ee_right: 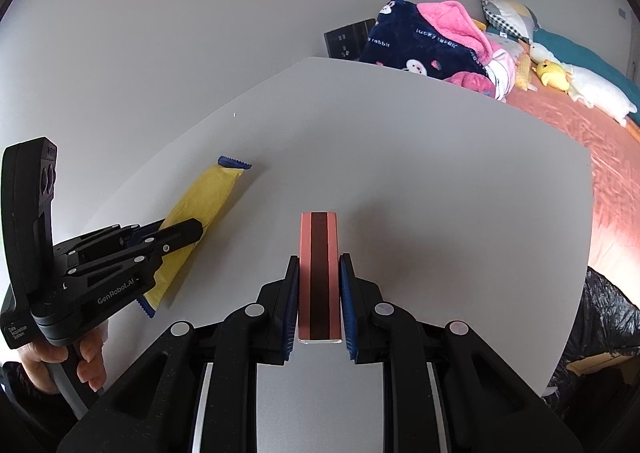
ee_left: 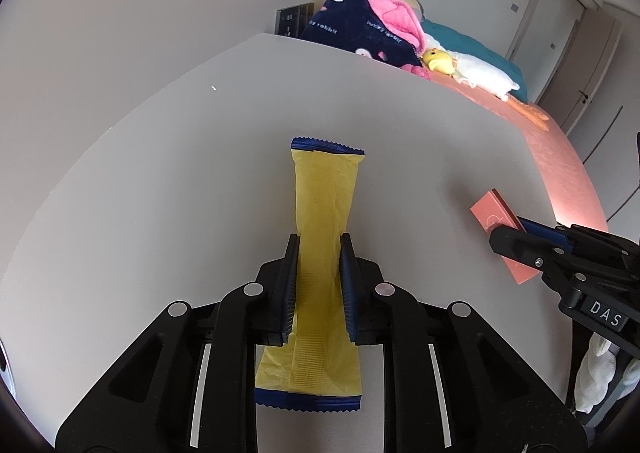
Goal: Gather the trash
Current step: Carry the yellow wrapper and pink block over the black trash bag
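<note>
A yellow wrapper (ee_left: 324,197) with blue crimped ends lies lengthwise on the white table (ee_left: 160,181). My left gripper (ee_left: 319,249) is shut on the wrapper's middle. The wrapper also shows in the right wrist view (ee_right: 200,209), with the left gripper (ee_right: 188,229) on it. A small pink box (ee_right: 319,273) with a dark stripe stands between the pads of my right gripper (ee_right: 319,269), which is shut on it. In the left wrist view the pink box (ee_left: 494,215) is held at the right by the right gripper (ee_left: 516,233).
A bed (ee_left: 560,157) with an orange-pink cover borders the table's right side, with a navy and pink blanket (ee_left: 360,29) and plush toys (ee_left: 472,69). A black plastic bag (ee_right: 600,329) sits at the lower right. A wall switch panel (ee_right: 348,37) is behind the table.
</note>
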Tool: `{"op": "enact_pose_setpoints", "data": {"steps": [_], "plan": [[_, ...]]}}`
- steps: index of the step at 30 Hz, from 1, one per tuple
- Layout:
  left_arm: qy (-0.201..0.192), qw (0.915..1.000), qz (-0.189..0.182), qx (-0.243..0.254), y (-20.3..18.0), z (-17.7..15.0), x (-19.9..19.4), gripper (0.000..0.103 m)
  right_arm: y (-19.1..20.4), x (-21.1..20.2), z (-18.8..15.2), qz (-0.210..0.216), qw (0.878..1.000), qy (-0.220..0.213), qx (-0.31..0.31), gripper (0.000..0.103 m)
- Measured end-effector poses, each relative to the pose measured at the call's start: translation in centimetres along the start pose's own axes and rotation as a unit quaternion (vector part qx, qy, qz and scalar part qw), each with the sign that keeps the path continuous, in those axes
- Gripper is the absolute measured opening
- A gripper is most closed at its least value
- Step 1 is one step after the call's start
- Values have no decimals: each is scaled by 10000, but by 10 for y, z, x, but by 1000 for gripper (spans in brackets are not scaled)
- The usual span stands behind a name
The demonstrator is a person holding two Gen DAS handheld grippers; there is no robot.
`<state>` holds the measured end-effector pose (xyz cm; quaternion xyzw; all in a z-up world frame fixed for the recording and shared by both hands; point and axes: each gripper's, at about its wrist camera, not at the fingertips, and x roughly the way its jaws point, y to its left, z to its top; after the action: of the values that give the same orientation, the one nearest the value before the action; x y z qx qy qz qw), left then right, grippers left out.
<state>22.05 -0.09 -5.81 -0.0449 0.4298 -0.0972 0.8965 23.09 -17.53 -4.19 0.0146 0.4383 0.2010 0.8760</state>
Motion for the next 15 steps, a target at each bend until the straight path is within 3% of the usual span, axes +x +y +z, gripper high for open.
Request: {"op": "enact_pose_setpoints", "data": {"steps": [15], "plan": [[-196,9988,-440,117,-53,-9,-42,19,-28,-65,-17,-110,9986,-450,265,21]]}}
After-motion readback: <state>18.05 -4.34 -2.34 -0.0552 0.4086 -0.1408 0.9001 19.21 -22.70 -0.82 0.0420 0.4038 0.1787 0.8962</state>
